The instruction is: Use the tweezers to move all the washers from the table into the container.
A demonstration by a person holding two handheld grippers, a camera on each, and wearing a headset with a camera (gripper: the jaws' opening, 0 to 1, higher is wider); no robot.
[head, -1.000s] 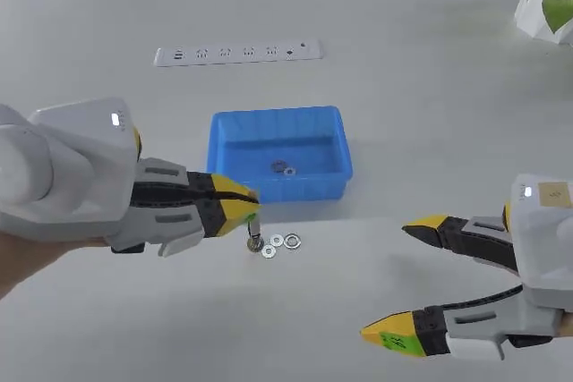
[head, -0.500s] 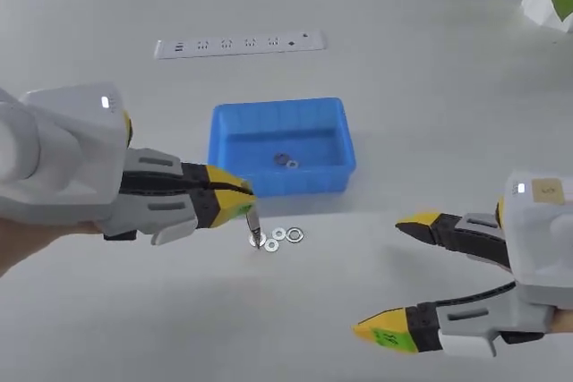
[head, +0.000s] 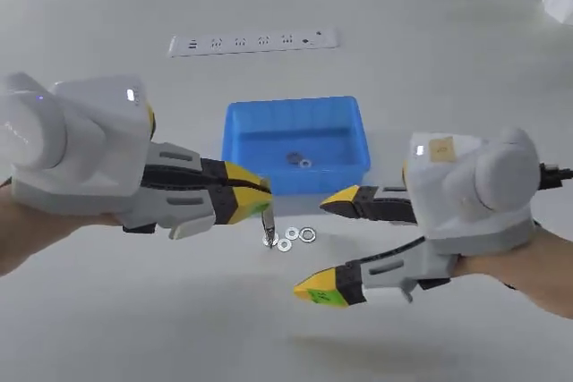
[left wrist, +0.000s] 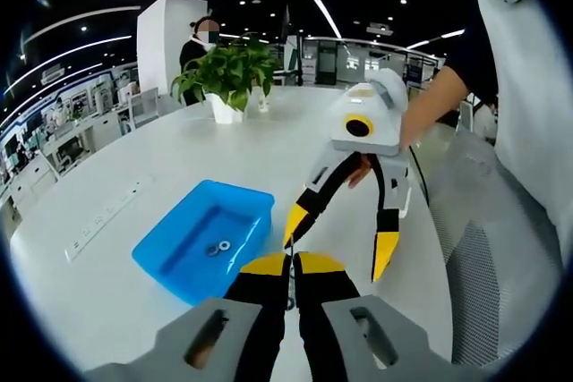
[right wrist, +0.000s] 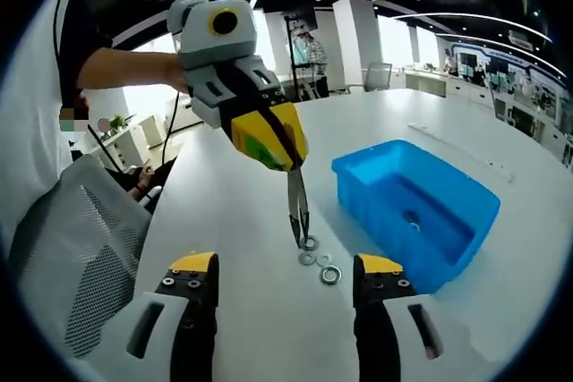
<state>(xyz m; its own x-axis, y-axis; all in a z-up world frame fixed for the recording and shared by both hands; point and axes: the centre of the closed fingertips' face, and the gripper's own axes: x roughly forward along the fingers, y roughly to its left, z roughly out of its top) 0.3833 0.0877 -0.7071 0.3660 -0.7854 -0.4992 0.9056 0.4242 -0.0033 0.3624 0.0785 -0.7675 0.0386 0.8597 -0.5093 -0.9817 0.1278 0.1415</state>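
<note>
Washers [head: 307,235]: a few sit in a small cluster on the table [head: 430,60], just in front of the bin [head: 295,181], and two more are already inside it. Left claw [head: 260,192] is pinched tight on the tweezers [head: 268,225]. They point down with the tips right at the nearest washer, and I can't tell if they've actually got it. Right claw [head: 315,246] is spread wide with nothing in it, hovering just beside the cluster.
</note>
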